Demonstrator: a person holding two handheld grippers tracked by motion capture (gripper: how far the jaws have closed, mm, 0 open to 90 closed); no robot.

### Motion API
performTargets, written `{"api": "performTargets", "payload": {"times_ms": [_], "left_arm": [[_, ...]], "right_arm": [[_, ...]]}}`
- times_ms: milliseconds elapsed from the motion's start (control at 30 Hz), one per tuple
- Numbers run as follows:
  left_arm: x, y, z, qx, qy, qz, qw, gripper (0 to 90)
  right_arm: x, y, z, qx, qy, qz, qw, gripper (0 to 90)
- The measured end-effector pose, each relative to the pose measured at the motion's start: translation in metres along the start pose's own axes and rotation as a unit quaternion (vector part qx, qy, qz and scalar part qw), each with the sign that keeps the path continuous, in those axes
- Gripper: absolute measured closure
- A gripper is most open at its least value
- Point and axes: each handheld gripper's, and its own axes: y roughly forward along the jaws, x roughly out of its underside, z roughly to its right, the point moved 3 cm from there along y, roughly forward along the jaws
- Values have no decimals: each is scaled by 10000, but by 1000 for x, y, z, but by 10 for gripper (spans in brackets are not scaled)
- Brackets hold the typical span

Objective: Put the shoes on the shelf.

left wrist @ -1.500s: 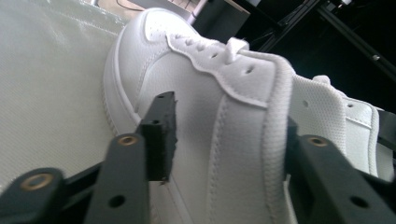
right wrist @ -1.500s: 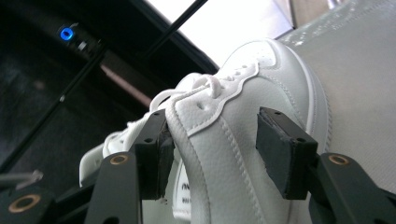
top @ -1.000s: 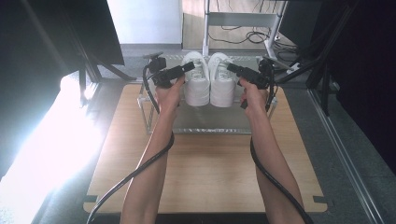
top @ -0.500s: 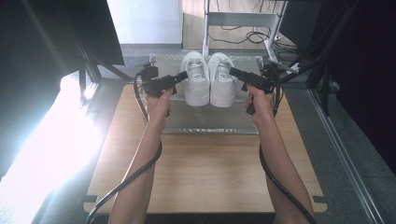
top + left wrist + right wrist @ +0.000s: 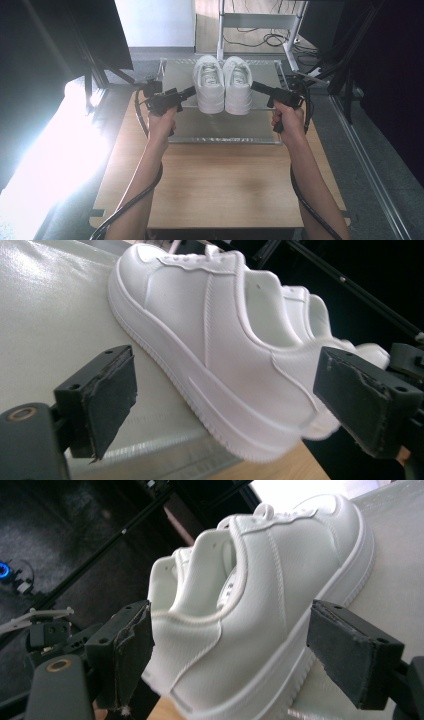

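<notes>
Two white sneakers stand side by side on a grey metal platform [image 5: 225, 127], toes pointing away from the person. My left gripper [image 5: 188, 93] hovers just left of the left sneaker [image 5: 209, 82], apart from it. In the left gripper view this sneaker [image 5: 200, 325] lies beyond my open left gripper [image 5: 235, 400], nothing between the pads. My right gripper [image 5: 257, 87] sits just right of the right sneaker [image 5: 238, 84]. My right gripper [image 5: 240, 650] is open too, with that sneaker's heel [image 5: 240, 630] just ahead of its pads.
The platform rests at the far end of a wooden table [image 5: 220, 185]. A white metal frame [image 5: 260, 22] and cables lie on the floor beyond. Dark stands [image 5: 345, 65] flank the right side, and strong glare washes the floor at left.
Both grippers have drawn back toward the person and outward, away from the sneakers' sides. The sneakers stay in place on the platform.
</notes>
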Motion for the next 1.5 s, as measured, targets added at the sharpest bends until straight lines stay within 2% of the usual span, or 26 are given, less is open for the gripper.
{"api": "performTargets", "payload": {"times_ms": [200, 400, 567, 833, 1033, 1167, 1300, 1367, 1433, 1500], "left_arm": [[11, -14, 2, -36, 123, -80, 9999, 45], [26, -27, 5, 15, 275, -150, 9995, 37], [37, -39, 7, -56, 473, -200, 9987, 36], [59, -56, 5, -119, 628, -231, 9977, 36], [79, -65, 1, -175, 703, -293, 9969, 37], [93, -69, -1, -210, 790, -354, 9960, 37], [107, -73, -3, -227, 863, -453, 9950, 37], [114, -74, -4, -143, 854, -505, 9950, 37], [120, -76, -5, -104, 880, -570, 9944, 37], [127, -78, -8, -161, 927, -664, 9933, 36]], "right_arm": [[11, -12, -1, -114, -107, -153, 9998, 174], [24, -24, -2, -273, -149, -216, 9993, 151], [35, -36, -7, -341, -390, -333, 9981, 145], [53, -53, -8, -457, -512, -444, 9967, 144], [70, -64, -2, -362, -684, -562, 9954, 142], [83, -72, 5, -198, -790, -666, 9945, 140], [97, -79, 14, 32, -956, -801, 9922, 137], [103, -82, 17, 110, -1026, -842, 9911, 133], [108, -85, 19, 140, -1084, -870, 9902, 128], [114, -88, 21, 159, -1175, -899, 9889, 103]]}}
